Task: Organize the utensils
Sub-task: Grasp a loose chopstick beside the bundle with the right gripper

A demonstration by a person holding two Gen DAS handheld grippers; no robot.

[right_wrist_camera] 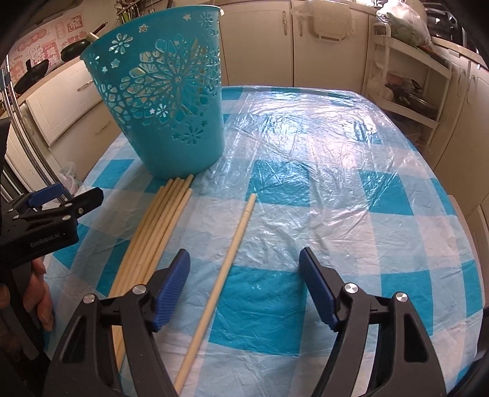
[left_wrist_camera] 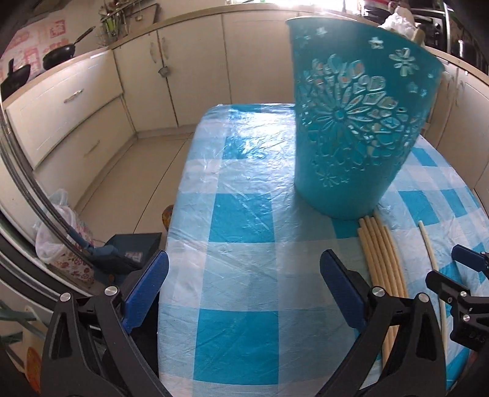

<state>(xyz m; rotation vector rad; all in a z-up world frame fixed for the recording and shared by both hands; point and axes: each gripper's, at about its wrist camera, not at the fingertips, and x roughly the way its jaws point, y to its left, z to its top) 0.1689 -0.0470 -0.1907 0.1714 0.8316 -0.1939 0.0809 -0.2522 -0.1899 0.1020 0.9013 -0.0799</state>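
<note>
A: Setting? Home kitchen.
B: Evidence: cream cabinets [left_wrist_camera: 189, 76] under a countertop, black pans [left_wrist_camera: 59, 56] on it, utensil rack [left_wrist_camera: 114, 23], checked plastic-covered table [right_wrist_camera: 336, 189], storage shelf [right_wrist_camera: 406, 79].

You can't see the near ends of the chopstick bundle [right_wrist_camera: 146, 241]: the right gripper [right_wrist_camera: 244, 287] arm covers them in its own view. The single chopstick [right_wrist_camera: 220, 284] runs off the bottom edge. Basket [left_wrist_camera: 354, 122] rim is motion-blurred in the left view; its contents show only as slivers through the cutouts.
</note>
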